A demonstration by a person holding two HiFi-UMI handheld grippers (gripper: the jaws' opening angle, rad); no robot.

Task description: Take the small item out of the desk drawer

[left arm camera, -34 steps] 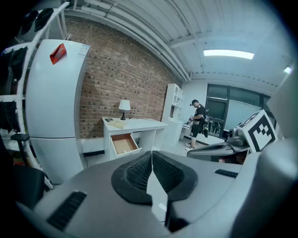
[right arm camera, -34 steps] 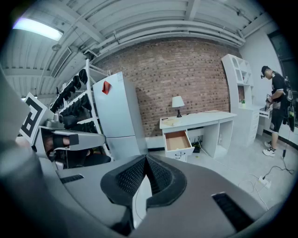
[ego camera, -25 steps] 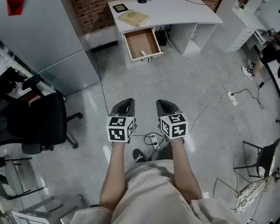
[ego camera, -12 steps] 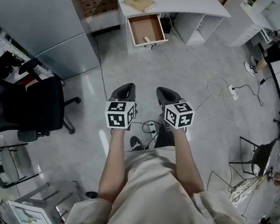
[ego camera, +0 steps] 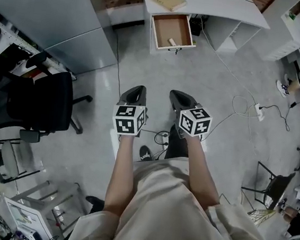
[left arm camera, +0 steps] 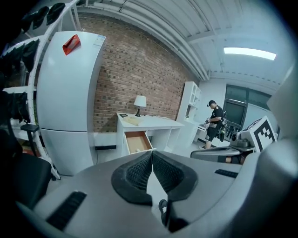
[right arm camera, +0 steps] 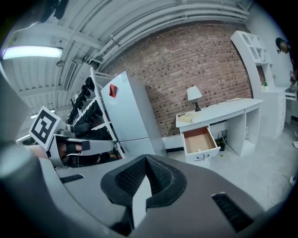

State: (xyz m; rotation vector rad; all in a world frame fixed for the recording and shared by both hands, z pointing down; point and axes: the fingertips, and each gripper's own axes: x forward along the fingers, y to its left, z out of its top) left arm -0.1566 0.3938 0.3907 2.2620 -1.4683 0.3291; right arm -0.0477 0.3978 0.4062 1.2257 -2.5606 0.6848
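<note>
The small item (ego camera: 172,41) is a short pale stick lying flat on the floor of the open drawer (ego camera: 166,27), close to the drawer's front panel. In the head view its long axis runs slantwise across the drawer floor. It is too small to tell which end is which. The drawer stands pulled out from the white desk (ego camera: 226,5), and a book (ego camera: 168,0) lies on the desktop above it.

The fingers of the left gripper (ego camera: 133,95) are pressed together, tips meeting, with nothing between them. The right gripper (ego camera: 182,99) has its pads touching too and holds nothing. The person holds the two side by side above the grey floor (ego camera: 218,81), both pointing toward the desk. The small item lies well apart from the fingers, far ahead of them and roughly in line with the gap between the two grippers.
</note>
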